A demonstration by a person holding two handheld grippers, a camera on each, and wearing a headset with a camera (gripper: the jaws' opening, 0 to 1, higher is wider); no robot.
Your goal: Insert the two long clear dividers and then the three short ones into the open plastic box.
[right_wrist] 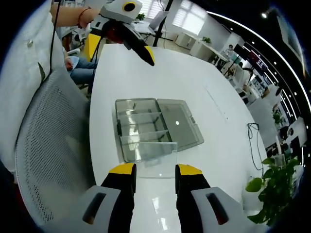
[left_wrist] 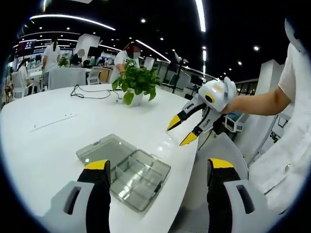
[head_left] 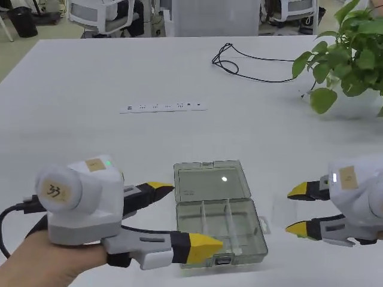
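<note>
**Divider loose on the table, both grippers empty**

Dividers, two of them, stood in the base of the open plastic box and split it into three lanes. By the task's order they were probably the long pair, which would leave the three short ones to go. In the right gripper view, one loose clear divider lay flat on the white table just ahead of the right gripper, between its jaws and the box. Those jaws stood apart with nothing clamped. Whether either tip touched the sheet could not be told.

The left gripper hung on the far side of the box from the right one, its jaws spread wide and empty, one tip over the box's near corner. Well beyond both grippers lay a white power strip, a black cable and a potted plant. A mesh chair sat off to the right gripper's left.

The main risk was the sheet itself. It was thin, clear and flat on a smooth top, so closing jaws would likely skid it forward into the box wall rather than lift it. Nothing held the box, and it sat near the table's edge, so a push from either gripper could slide it or unseat the standing dividers. The open left tip so close to the base could also knock them.
</note>
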